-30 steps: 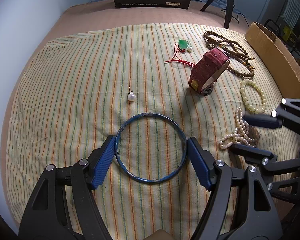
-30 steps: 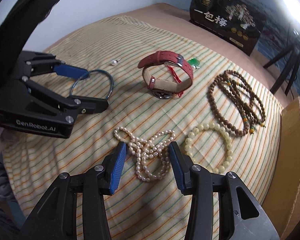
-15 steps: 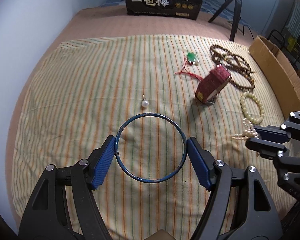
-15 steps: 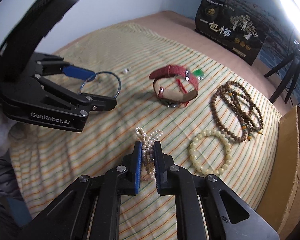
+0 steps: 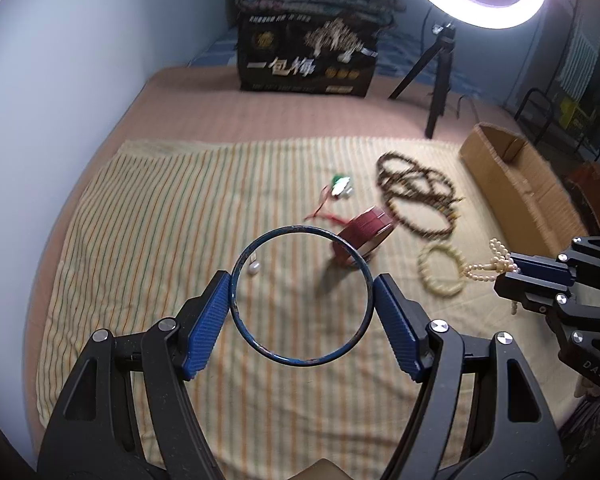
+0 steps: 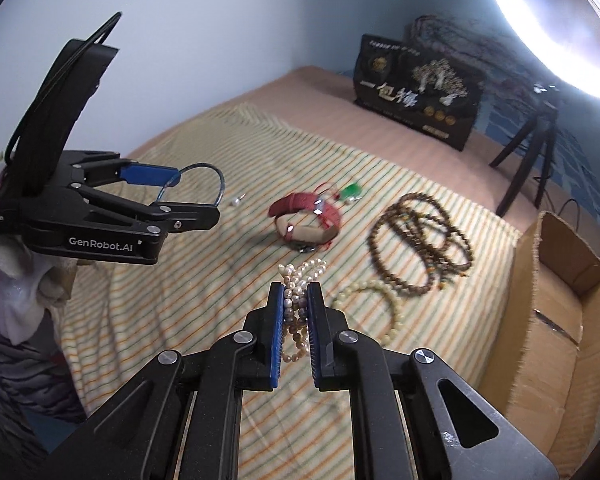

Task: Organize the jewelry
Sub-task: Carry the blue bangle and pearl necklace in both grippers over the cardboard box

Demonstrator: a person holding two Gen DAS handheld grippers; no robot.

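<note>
My left gripper [image 5: 302, 300] is shut on a thin blue bangle [image 5: 300, 233], its blue pads pressing both sides of the ring, held above the striped cloth [image 5: 140, 240]. The right gripper [image 6: 295, 298] is shut on a bunched pearl necklace [image 6: 300, 276], lifted off the cloth; the pearl necklace [image 5: 488, 266] also shows dangling in the left wrist view. On the cloth lie a red watch [image 6: 306, 220], a brown bead necklace [image 6: 420, 236], a cream bead bracelet [image 5: 440, 270], a green pendant on red cord [image 5: 340, 184] and a single pearl earring [image 5: 254, 267].
An open cardboard box [image 6: 560, 280] stands at the right edge of the cloth. A black printed box [image 5: 308, 56] sits at the back, beside a ring light on a tripod [image 5: 440, 80]. A pale wall runs along the left.
The right gripper's jaws shut on the pearl necklace and lifted it off the cloth. The left gripper rose with the blue bangle, so the cloth looks farther away.
</note>
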